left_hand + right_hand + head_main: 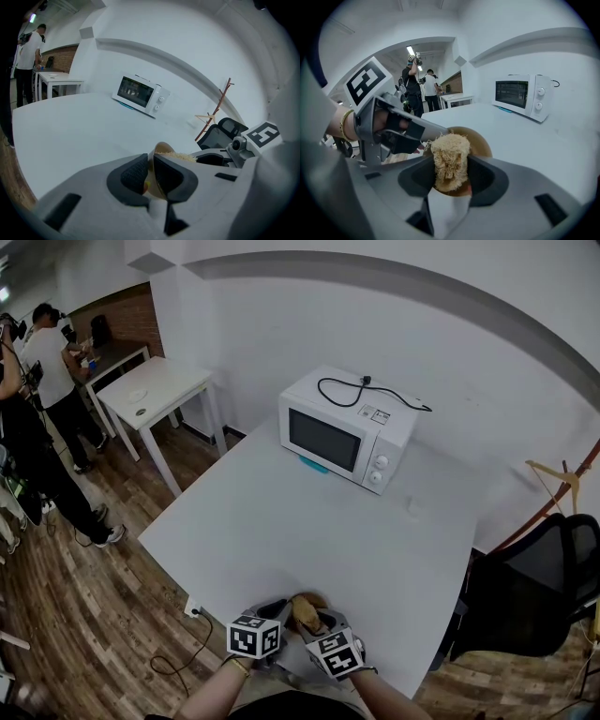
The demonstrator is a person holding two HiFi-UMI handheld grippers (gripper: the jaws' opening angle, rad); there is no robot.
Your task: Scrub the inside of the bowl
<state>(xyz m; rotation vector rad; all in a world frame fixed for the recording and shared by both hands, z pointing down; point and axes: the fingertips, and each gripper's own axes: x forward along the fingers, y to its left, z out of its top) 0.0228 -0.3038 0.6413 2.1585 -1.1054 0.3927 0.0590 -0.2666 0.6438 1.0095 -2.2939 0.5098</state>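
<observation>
Nearest to the person there were two hand-held grippers, one bowl and one scrubber, all close together at the near edge of the one big white surface point(309, 531). The left hand-held gripper point(151, 171) had its jaws narrow and closed on the wall of the brown bowl point(161, 149), with one pad inside the rim and one pad outside. The bowl was tilted, with its mouth turned toward the right hand-held gripper point(451, 176). That gripper had its jaws closed on the pale fibrous scrubber point(450, 159), which stood upright between the pads and reached into the mouth of the bowl. I could not tell whether the bowl rested on the surface or was held just above it.

Farther away, on the far part of the same surface, stood one white microwave point(347, 432) with its door shut and one black cable point(361, 395) lying on its top. Something blue point(314, 465) showed under its front edge. To the right, beside the surface, was one black chair point(544, 587). Far to the left stood one smaller white table point(155, 390) on the wooden floor point(84, 596), and near it two persons point(52, 362).
</observation>
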